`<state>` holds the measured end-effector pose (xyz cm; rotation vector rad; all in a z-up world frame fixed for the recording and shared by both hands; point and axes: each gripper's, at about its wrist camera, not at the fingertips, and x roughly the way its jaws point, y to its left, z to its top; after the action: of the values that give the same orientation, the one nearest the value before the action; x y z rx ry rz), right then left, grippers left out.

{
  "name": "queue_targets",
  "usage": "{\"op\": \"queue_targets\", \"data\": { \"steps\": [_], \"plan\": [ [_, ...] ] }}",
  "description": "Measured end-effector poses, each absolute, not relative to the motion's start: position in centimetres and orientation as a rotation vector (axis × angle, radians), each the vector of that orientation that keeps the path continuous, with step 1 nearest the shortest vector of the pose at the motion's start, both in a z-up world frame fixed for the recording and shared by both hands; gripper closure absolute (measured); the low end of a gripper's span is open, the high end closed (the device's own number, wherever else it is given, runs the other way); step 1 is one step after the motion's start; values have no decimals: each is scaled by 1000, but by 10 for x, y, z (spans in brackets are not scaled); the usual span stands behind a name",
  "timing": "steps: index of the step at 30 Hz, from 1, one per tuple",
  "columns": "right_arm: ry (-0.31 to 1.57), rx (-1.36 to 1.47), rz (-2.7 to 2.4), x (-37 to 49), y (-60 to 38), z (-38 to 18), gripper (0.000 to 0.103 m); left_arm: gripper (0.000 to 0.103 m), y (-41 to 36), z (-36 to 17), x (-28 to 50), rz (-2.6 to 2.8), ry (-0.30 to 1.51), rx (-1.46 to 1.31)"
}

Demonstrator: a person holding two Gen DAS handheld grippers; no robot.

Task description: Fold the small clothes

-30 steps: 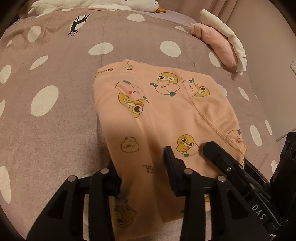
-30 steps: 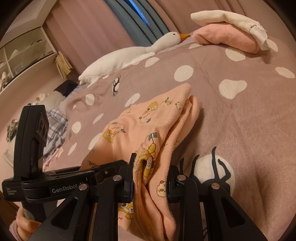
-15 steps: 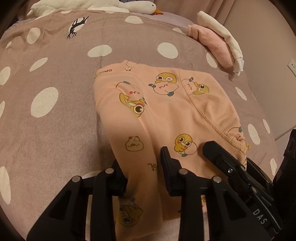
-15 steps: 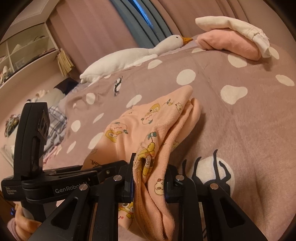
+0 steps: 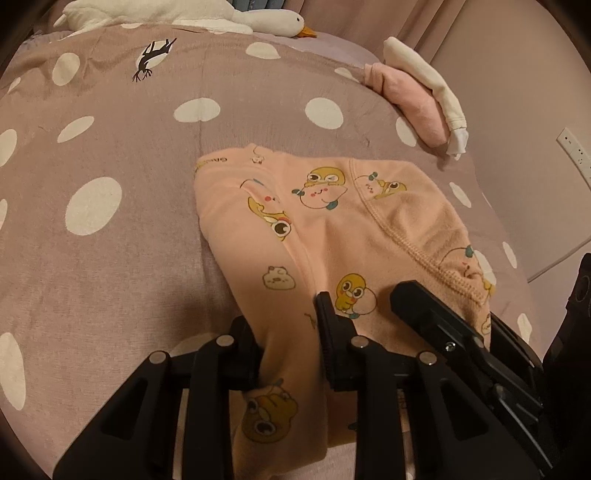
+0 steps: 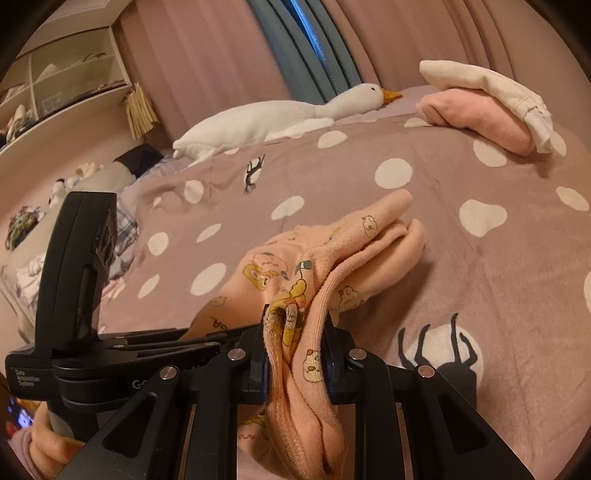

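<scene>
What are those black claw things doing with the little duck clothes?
A person is folding a small peach garment with duck pictures on a polka-dot bed. The left gripper and the right gripper each pinch the near edge of the cloth, one at each end. The far part lies on the bed. Two folded clothes are already stacked near a plush goose.

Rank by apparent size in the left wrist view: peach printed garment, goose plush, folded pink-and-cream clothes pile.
1. peach printed garment, by far the largest, though nearest the camera.
2. and 3. goose plush and folded pink-and-cream clothes pile: look alike; goose cropped, so unranked.
</scene>
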<state>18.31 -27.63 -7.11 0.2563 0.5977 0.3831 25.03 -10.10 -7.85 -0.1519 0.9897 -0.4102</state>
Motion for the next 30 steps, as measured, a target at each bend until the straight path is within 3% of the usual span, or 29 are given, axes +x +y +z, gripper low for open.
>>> {"op": "queue_targets", "data": {
  "steps": [30],
  "plan": [
    [513,204,384,150,-224,-32,81,78,-51,-41,210,-444,891,-188]
  ]
}}
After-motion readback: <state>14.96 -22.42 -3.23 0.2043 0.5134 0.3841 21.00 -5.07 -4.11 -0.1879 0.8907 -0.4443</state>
